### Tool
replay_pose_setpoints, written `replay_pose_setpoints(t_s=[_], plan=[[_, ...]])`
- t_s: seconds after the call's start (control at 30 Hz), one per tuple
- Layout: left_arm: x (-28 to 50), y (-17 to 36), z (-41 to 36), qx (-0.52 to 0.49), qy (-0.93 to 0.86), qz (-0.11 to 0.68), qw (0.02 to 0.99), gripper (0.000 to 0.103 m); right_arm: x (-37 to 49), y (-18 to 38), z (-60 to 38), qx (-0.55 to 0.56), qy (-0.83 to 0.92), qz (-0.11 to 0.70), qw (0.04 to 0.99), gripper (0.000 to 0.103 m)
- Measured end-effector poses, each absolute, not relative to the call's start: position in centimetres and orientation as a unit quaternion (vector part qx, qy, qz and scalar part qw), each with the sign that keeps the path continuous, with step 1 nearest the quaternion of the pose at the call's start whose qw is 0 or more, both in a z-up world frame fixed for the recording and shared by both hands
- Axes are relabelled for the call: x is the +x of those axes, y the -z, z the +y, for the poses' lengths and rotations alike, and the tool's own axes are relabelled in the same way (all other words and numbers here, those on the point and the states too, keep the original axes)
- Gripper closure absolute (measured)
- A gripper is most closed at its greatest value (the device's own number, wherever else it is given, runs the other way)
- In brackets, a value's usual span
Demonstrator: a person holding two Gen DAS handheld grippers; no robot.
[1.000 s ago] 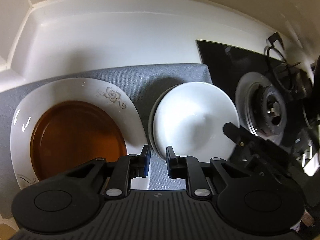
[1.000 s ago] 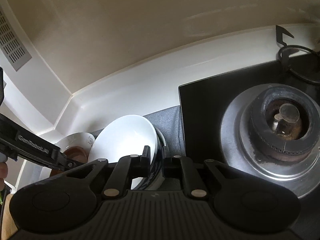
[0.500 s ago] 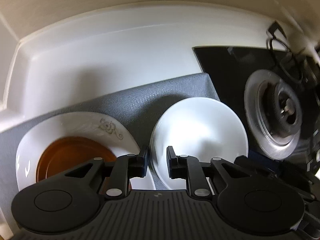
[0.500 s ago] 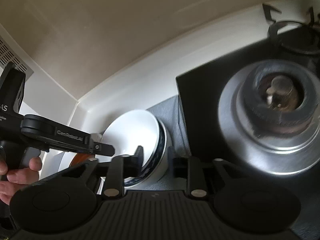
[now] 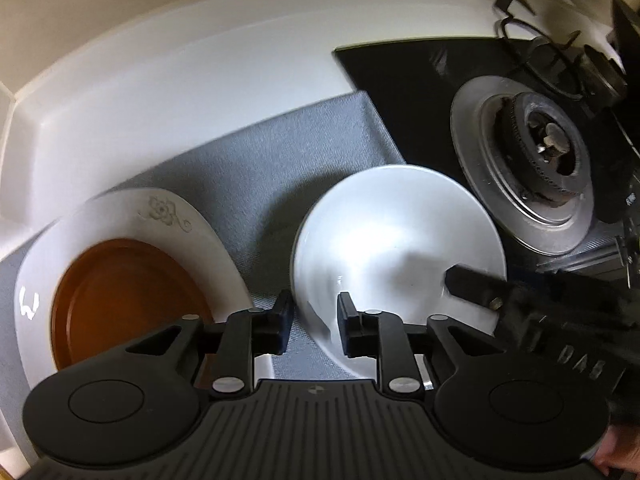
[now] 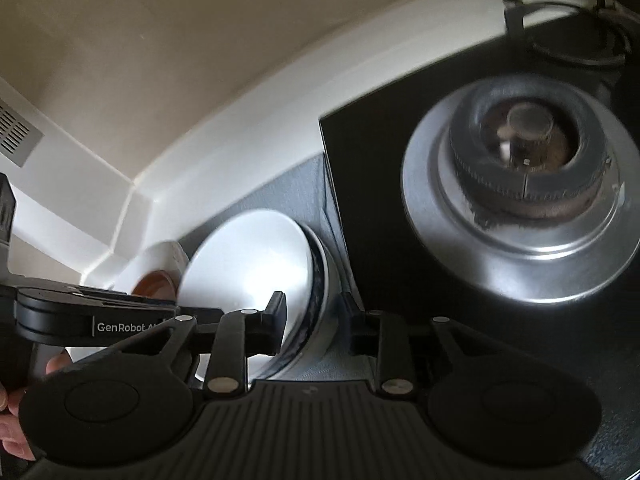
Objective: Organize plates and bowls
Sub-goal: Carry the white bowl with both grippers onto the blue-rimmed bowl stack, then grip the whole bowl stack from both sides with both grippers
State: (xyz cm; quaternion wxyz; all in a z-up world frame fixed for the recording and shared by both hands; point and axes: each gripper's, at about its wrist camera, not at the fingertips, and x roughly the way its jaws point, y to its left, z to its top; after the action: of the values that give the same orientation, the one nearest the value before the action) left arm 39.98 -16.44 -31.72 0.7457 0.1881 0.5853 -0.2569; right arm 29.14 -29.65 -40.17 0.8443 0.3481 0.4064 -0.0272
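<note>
**Ana:** Left wrist view puts the left hand-held gripper [image 5: 312, 320] low in the centre of the frame, its jaws having just widened a little, a narrow gap open between them. The near rim of the white bowl [image 5: 396, 240] sits in that gap, but the pads do not seem to press on it.

**Ben:** And the right hand-held gripper [image 6: 312, 320]?

**Ana:** In the right wrist view its jaws stand apart, straddling the rim of the same bowl, nothing clamped. That bowl is nested in a blue-patterned bowl [image 6: 316, 280] below it, both on the grey mat [image 5: 280, 168] on the tabletop. The white plate [image 5: 200, 232] carrying a brown plate [image 5: 132, 300] lies at the lower left of the left wrist frame, just beside the bowls.

**Ben:** What could go wrong?

**Ana:** Probably three things. Both grippers crowd one rim, so they could knock each other. A thin pinch on glazed ceramic could slip and drop the bowl onto the one beneath. And the stove burner [image 5: 540, 152] stands close at the right, so a wide swing might clip it
</note>
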Motion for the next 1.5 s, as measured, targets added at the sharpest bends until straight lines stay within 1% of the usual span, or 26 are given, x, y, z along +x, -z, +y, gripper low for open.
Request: replay_pose_setpoints(t_s=[0.03, 0.1, 0.23, 0.37, 0.53, 0.77, 0.9, 1.07, 1.23, 1.5], plan=[[40.0, 32.1, -16.6, 0.191, 0.252, 0.587, 0.745, 0.079, 29.3, 40.5, -29.5, 0.347, 0.028, 0.409, 0.844, 0.065], [39.6, 32.4, -17.0, 0.203, 0.244, 0.580, 0.750, 0.076, 29.4, 40.7, -28.9, 0.335, 0.032, 0.406, 0.850, 0.065], [38.9, 32.0, -16.9, 0.202, 0.242, 0.585, 0.747, 0.078, 29.4, 40.7, -28.8, 0.332, 0.046, 0.407, 0.850, 0.071], [38.4, 31.6, -16.0, 0.178, 0.242, 0.597, 0.744, 0.078, 28.3, 40.0, -29.0, 0.352, 0.047, 0.400, 0.845, 0.072], [37.1, 29.1, -14.9, 0.178, 0.237, 0.583, 0.756, 0.078, 27.2, 37.7, -27.6, 0.342, 0.046, 0.393, 0.852, 0.072], [36.1, 24.4, -11.0, 0.141, 0.213, 0.572, 0.779, 0.078, 26.7, 33.9, -25.2, 0.345, 0.018, 0.369, 0.863, 0.072], [35.7, 22.3, -7.3, 0.116, 0.187, 0.565, 0.795, 0.078, 27.4, 31.5, -22.0, 0.317, -0.010, 0.369, 0.874, 0.072], [35.1, 20.4, -0.8, 0.078, 0.147, 0.572, 0.803, 0.078, 28.9, 29.8, -17.3, 0.305, -0.066, 0.374, 0.873, 0.071], [33.7, 19.6, 6.9, 0.043, 0.084, 0.596, 0.798, 0.078, 30.5, 29.2, -11.3, 0.295, -0.144, 0.396, 0.857, 0.071], [31.7, 18.3, 17.3, -0.015, -0.010, 0.607, 0.794, 0.078, 31.5, 28.4, -1.5, 0.250, -0.240, 0.429, 0.834, 0.071]])
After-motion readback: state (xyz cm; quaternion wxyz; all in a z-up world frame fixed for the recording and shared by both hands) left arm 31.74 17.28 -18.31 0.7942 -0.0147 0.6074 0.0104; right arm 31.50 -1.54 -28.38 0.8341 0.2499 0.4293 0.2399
